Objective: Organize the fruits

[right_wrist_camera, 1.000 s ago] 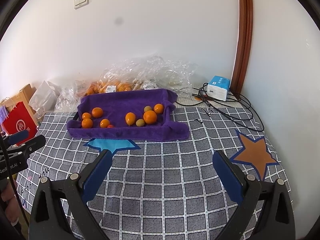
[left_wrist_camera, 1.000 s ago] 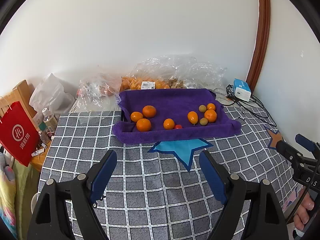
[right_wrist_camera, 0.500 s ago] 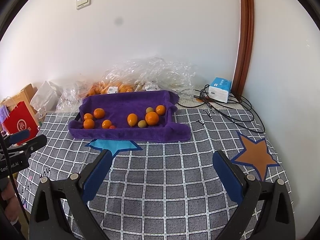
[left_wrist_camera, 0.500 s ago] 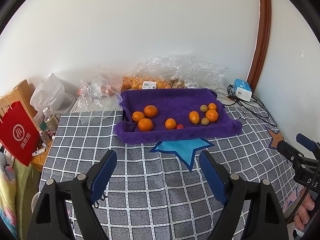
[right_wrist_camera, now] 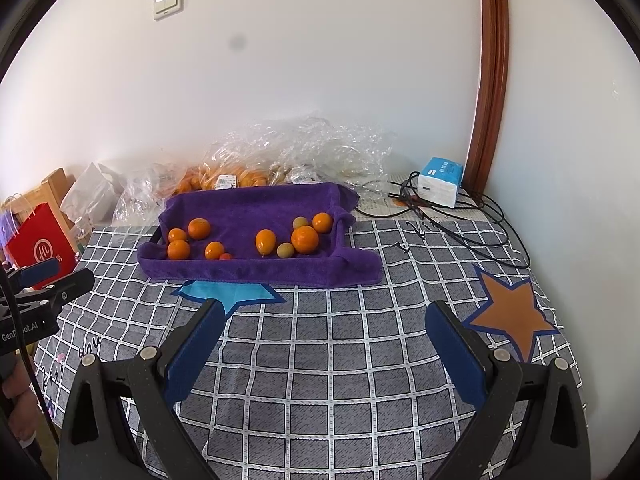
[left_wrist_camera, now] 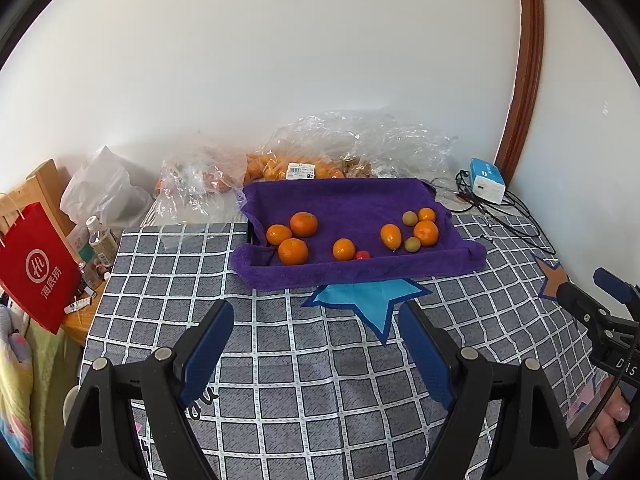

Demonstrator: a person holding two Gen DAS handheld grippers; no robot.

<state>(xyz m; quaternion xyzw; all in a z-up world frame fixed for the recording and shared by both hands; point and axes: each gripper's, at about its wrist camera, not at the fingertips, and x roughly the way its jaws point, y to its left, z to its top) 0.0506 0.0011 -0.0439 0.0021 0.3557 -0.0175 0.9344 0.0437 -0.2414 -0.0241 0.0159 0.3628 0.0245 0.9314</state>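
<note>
Both grippers, left (left_wrist_camera: 316, 326) and right (right_wrist_camera: 324, 326), hang wide open and empty near the table's front edge; those oranges (left_wrist_camera: 293, 251) look soft-skinned and roll-prone, so I'd pinch each gently across its middle.

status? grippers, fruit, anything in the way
Left gripper and right gripper open, empty, hovering over the checked cloth. Fruit untouched, loose on the purple towel tray. Path to the tray clear.

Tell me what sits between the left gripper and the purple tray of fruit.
Only checked tablecloth with its blue star patch, seen in the left wrist view.
</note>
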